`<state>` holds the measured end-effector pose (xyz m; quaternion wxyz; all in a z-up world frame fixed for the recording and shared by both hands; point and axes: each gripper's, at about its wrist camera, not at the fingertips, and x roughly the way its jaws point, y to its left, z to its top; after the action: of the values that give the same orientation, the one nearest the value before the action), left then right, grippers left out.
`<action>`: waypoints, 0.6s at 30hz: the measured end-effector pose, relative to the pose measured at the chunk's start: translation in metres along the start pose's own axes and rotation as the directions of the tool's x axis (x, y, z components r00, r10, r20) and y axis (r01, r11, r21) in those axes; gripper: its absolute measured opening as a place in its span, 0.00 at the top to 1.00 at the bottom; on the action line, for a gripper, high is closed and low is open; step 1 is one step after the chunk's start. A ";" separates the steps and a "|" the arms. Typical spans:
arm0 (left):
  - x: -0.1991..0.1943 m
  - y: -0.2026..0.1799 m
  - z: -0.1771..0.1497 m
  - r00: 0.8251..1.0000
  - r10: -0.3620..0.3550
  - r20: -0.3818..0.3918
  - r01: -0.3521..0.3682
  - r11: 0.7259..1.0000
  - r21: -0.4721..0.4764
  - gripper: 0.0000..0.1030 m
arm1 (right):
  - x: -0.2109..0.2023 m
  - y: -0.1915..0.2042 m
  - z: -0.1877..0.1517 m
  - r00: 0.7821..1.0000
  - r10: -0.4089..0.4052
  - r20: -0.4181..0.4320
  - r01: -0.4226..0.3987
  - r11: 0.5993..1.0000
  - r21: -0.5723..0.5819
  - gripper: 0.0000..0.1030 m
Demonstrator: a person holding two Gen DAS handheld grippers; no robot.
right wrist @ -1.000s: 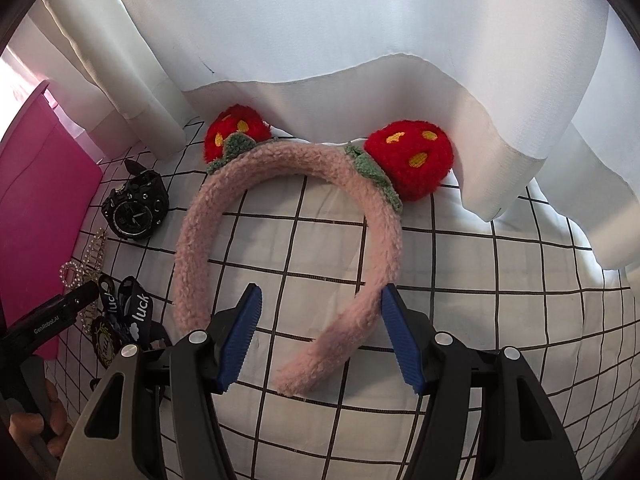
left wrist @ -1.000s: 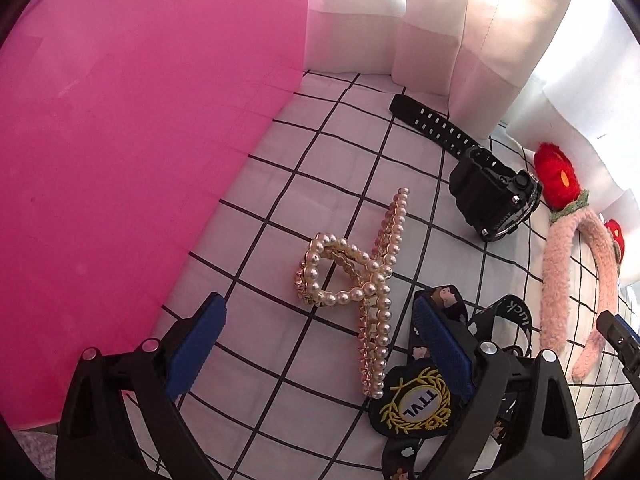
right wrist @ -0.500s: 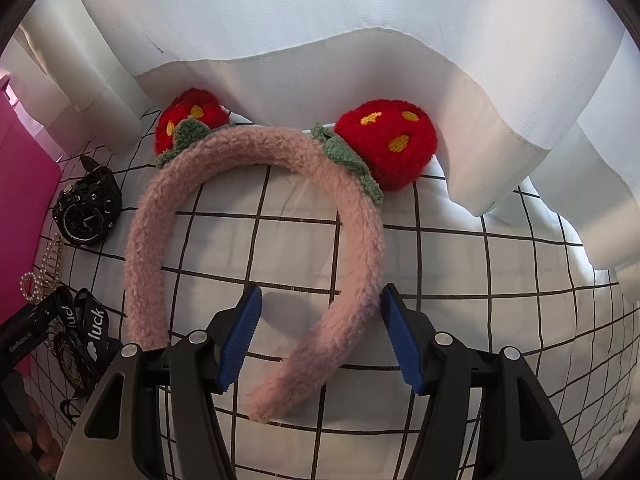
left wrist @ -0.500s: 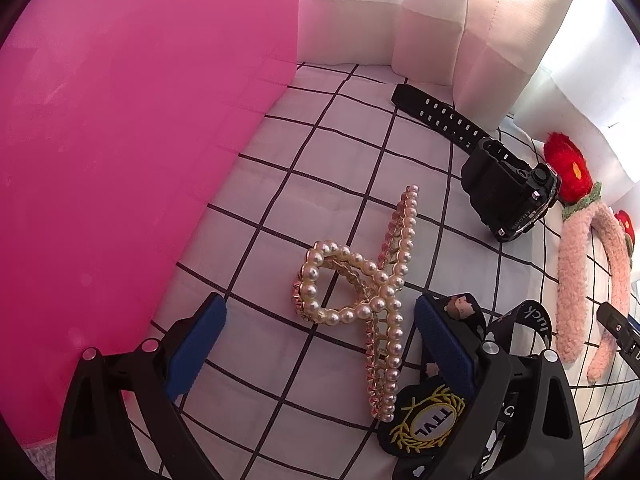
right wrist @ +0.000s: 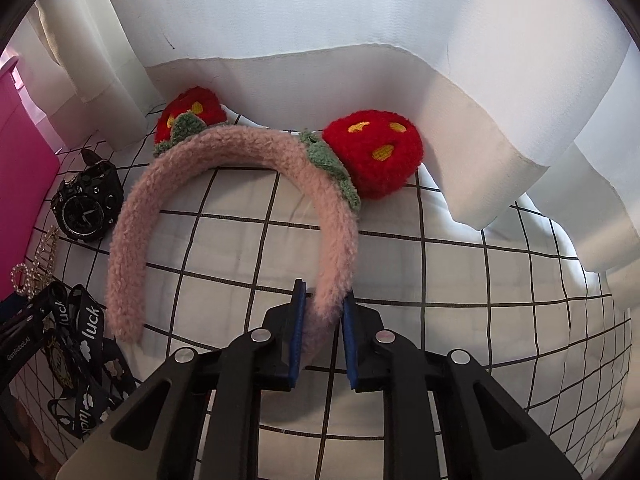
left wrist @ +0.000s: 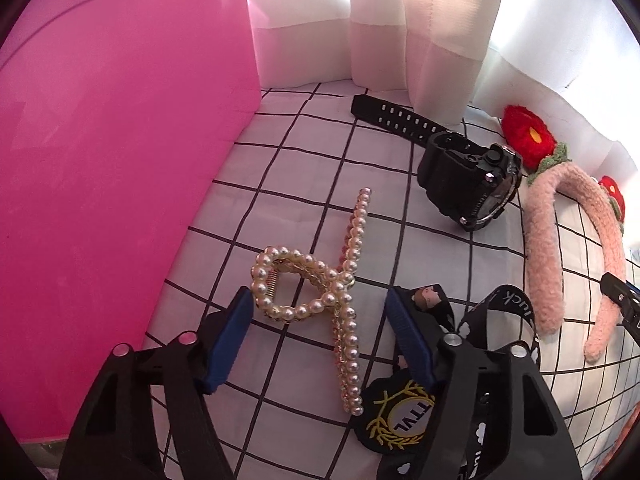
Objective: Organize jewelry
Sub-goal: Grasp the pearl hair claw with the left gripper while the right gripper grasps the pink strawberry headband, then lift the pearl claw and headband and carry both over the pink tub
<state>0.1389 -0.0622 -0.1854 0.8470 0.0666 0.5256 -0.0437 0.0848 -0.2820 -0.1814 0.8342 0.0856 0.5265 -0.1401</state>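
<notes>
nothing sorted yet: pearl hair claw (left wrist: pixel 320 292), black watch (left wrist: pixel 468 184), luck lanyard (right wrist: pixel 80 344) and plush headband (right wrist: pixel 224 184) all loose on the grid-cloth table (right wrist: pixel 460 288) beside the pink box (left wrist: pixel 100 180). left gripper (left wrist: pixel 320 336) half open, closing around the claw's loop, left pad just touching, no grip. right gripper (right wrist: pixel 322 328) nearly closed, still closing, pinching the headband's right leg end.

The tip of the fuzzy pink headband (right wrist: pixel 240 152) is hidden between the right gripper's (right wrist: pixel 323 332) blue pads. In the left wrist view, the black lanyard (left wrist: pixel 496 320) and its round badge (left wrist: pixel 400 420) vanish behind a gripper finger. The pink box (left wrist: pixel 112 180) is cut off by the frame's edge. The watch (right wrist: pixel 86 208) dial is too small to read.
</notes>
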 end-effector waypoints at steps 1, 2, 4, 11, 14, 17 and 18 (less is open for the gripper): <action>-0.001 -0.004 0.000 1.000 0.000 0.001 0.000 1.000 0.009 0.44 | -0.001 0.000 -0.002 1.000 0.001 0.002 -0.001 1.000 0.005 0.85; -0.003 -0.008 0.000 1.000 -0.005 0.002 0.005 1.000 0.017 0.54 | -0.002 0.000 -0.004 1.000 0.005 0.004 -0.006 1.000 0.009 0.87; -0.004 -0.013 0.001 1.000 -0.006 0.003 0.006 1.000 0.027 0.59 | -0.005 -0.003 -0.010 1.000 0.011 0.011 -0.011 1.000 0.017 0.89; -0.019 0.007 -0.012 0.999 -0.043 0.007 0.043 0.999 -0.001 0.61 | -0.025 -0.003 -0.026 0.997 0.050 0.056 -0.053 0.998 0.040 0.91; -0.028 0.010 -0.015 0.998 -0.052 0.026 0.053 0.999 -0.003 0.61 | -0.035 -0.005 -0.032 0.995 0.067 0.078 -0.071 0.996 0.054 0.91; -0.042 0.012 -0.019 0.997 -0.064 0.041 0.065 0.998 -0.004 0.61 | -0.052 -0.008 -0.043 0.992 0.074 0.105 -0.081 0.995 0.060 0.91; -0.047 0.013 -0.020 0.997 -0.067 0.048 0.067 0.998 -0.002 0.61 | -0.059 -0.010 -0.047 0.991 0.076 0.114 -0.083 0.995 0.061 0.91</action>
<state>0.1021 -0.0461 -0.1514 0.8575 0.0463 0.5073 -0.0725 0.0175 -0.2691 -0.1480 0.8640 0.1258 0.4704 -0.1284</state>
